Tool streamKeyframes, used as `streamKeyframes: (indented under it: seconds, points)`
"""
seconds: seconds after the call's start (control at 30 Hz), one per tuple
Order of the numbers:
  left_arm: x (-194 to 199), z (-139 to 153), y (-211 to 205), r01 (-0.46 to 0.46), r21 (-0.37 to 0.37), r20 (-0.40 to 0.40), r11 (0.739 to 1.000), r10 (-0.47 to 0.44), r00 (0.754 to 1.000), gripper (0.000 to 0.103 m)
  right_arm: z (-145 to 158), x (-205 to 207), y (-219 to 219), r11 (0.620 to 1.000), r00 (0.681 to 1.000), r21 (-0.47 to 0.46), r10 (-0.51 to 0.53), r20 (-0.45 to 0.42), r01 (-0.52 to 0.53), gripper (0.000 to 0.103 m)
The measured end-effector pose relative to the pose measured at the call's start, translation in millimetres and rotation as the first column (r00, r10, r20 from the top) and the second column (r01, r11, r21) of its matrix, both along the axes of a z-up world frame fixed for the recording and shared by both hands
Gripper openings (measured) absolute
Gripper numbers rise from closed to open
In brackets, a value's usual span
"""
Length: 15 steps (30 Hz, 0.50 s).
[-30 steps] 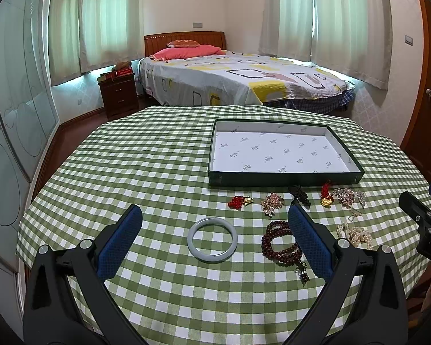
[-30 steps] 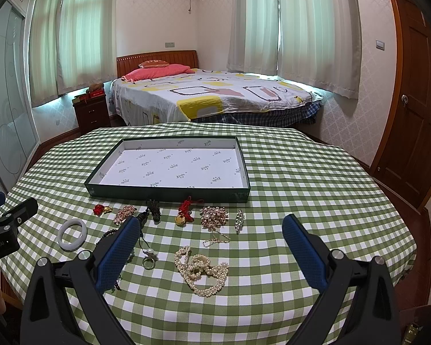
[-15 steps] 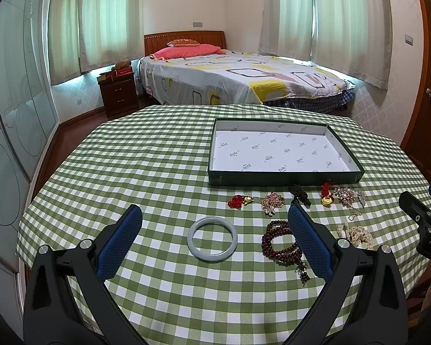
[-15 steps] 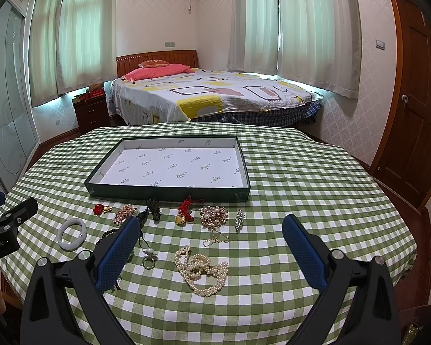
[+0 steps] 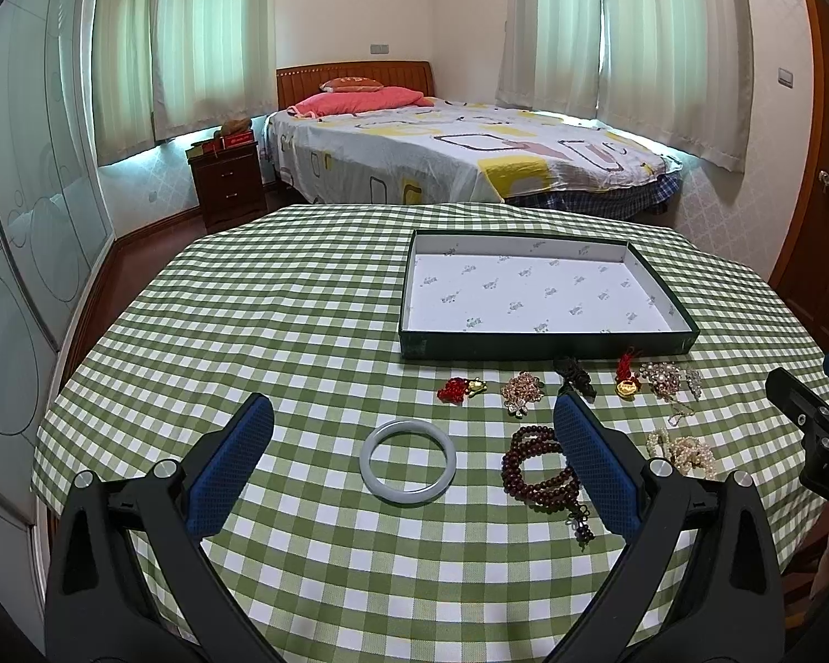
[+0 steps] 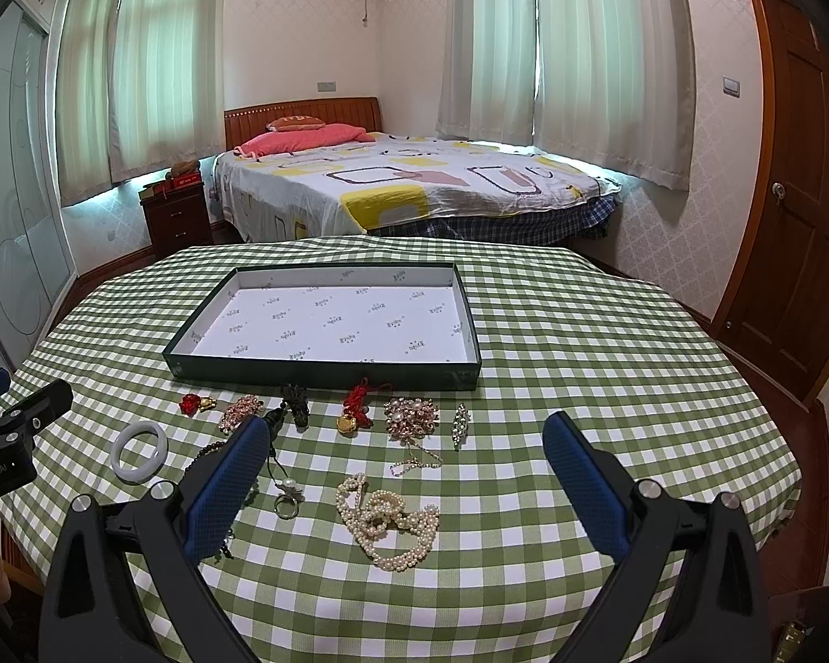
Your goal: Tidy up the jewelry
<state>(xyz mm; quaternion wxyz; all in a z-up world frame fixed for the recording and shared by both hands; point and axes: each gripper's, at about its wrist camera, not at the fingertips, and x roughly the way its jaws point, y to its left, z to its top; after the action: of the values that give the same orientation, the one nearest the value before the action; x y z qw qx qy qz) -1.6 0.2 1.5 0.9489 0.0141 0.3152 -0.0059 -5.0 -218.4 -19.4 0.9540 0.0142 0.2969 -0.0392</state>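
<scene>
**While Both Grippers Wait, the Tray Sits Bare**

With fingers spread wide and gripping nothing, the left gripper (image 5: 412,456) frames the pale bangle (image 5: 408,462), which lies flat on the checked desk (image 5: 248,331) — probably its first pick. The right gripper (image 6: 400,475), equally open and empty, hangs above the pearl necklace (image 6: 388,519), a loose heap with no clear axis. Brooches and charms run in a row along the near wall of the tray (image 6: 326,373) — its long axis left-to-right, its floor unfilled.
</scene>
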Motion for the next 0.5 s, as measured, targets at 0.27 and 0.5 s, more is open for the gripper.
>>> streamKeyframes:
  seconds: [0.27,0.5]
  points:
    - [0.1,0.6,-0.7,-0.001,-0.001,-0.004,1.0,0.001,1.0,0.099,-0.5,0.2,0.5,1.0,1.0,0.0,0.0,0.0,0.0,0.097]
    - [2.8,-2.7,0.0,-0.001,-0.001,-0.017,1.0,0.001,1.0,0.099,-2.1,2.0,-0.5,1.0,1.0,0.002,0.0,-0.008,0.0,0.097]
